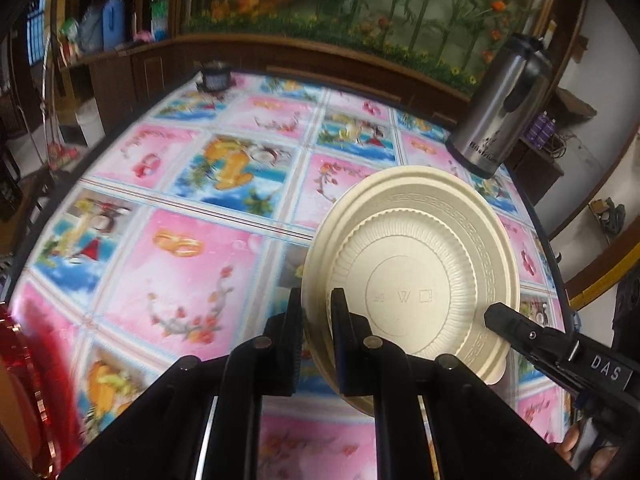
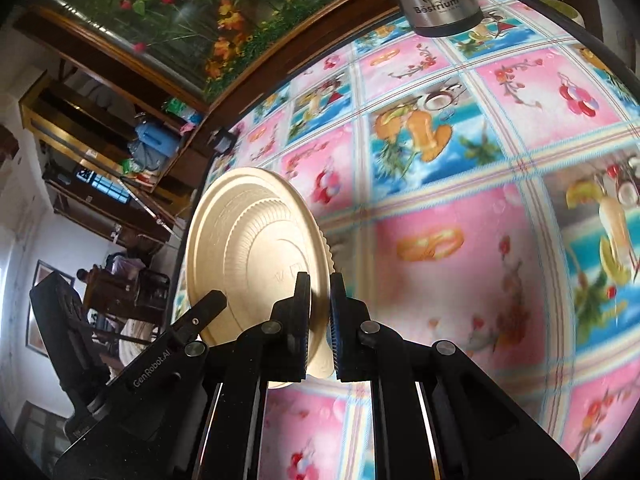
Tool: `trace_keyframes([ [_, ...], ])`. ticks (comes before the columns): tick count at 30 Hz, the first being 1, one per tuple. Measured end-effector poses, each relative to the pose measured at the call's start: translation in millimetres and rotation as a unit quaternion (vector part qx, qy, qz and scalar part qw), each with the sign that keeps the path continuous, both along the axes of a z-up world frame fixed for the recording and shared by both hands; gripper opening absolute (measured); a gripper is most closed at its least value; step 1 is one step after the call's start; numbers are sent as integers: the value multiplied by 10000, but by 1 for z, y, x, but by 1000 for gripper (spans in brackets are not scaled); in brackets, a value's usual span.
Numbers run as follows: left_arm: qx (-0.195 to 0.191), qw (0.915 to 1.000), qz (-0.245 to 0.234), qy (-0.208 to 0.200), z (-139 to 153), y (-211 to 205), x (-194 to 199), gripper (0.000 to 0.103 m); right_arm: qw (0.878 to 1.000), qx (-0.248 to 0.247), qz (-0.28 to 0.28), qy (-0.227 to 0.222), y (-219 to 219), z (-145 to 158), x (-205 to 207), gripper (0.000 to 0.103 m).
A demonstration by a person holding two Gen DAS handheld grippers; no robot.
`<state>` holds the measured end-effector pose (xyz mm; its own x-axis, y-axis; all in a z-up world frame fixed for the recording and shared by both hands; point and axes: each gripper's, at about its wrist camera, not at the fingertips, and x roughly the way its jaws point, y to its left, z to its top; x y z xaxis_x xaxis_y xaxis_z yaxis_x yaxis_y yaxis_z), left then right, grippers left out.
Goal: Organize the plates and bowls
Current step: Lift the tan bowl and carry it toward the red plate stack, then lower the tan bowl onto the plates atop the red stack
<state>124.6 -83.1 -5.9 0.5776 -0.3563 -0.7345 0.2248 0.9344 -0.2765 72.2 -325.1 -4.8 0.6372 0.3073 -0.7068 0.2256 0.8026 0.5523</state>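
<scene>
Two grippers share one load. I have the left gripper (image 1: 318, 320) clamped on the near rim of the cream plate (image 1: 416, 264), and the right gripper (image 2: 320, 312) pinches the opposite rim, jaws nearly closed on it. A smaller ribbed dish appears nested against it. The plate hangs tilted on edge, clear above the tablecloth (image 1: 180, 248), directly ahead between both claws; neither hand is nearer. The flask (image 1: 504, 104) stands beyond.

From the left wrist we look steeply down along black fingers (image 1: 316, 320), close over the patterned tablecloth (image 1: 192, 264). Our right wrist camera does likewise, rolled sideways. Both views share the cream plate (image 1: 416, 268), the steel flask (image 1: 504, 104) and the far mural.
</scene>
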Motion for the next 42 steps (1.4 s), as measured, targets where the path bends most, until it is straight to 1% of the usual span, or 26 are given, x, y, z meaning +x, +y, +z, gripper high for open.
trace_keyframes([
  [6, 121, 9979, 250, -583, 21, 38, -33, 12, 9993, -65, 286, -228, 34, 18, -18, 8],
  [11, 106, 9954, 535, -791, 32, 78, -50, 12, 9973, -186, 597, -391, 75, 32, -20, 8],
  [18, 151, 9893, 1006, -1047, 44, 137, -68, 13, 9926, -219, 1070, -532, 136, 47, -16, 8],
  [24, 166, 9838, 1396, -1112, 48, 183, -83, 13, 9859, -304, 1532, -596, 194, 52, -10, 8],
  [32, 386, 9754, 1857, -1125, 45, 232, -97, 13, 9750, -281, 2137, -535, 264, 46, -5, 9],
  [36, 484, 9722, 2029, -1068, 38, 251, -100, 13, 9695, -328, 2382, -469, 292, 42, -4, 9],
  [42, 485, 9709, 2178, -873, 25, 275, -103, 13, 9622, -384, 2679, -302, 325, 29, -2, 9],
])
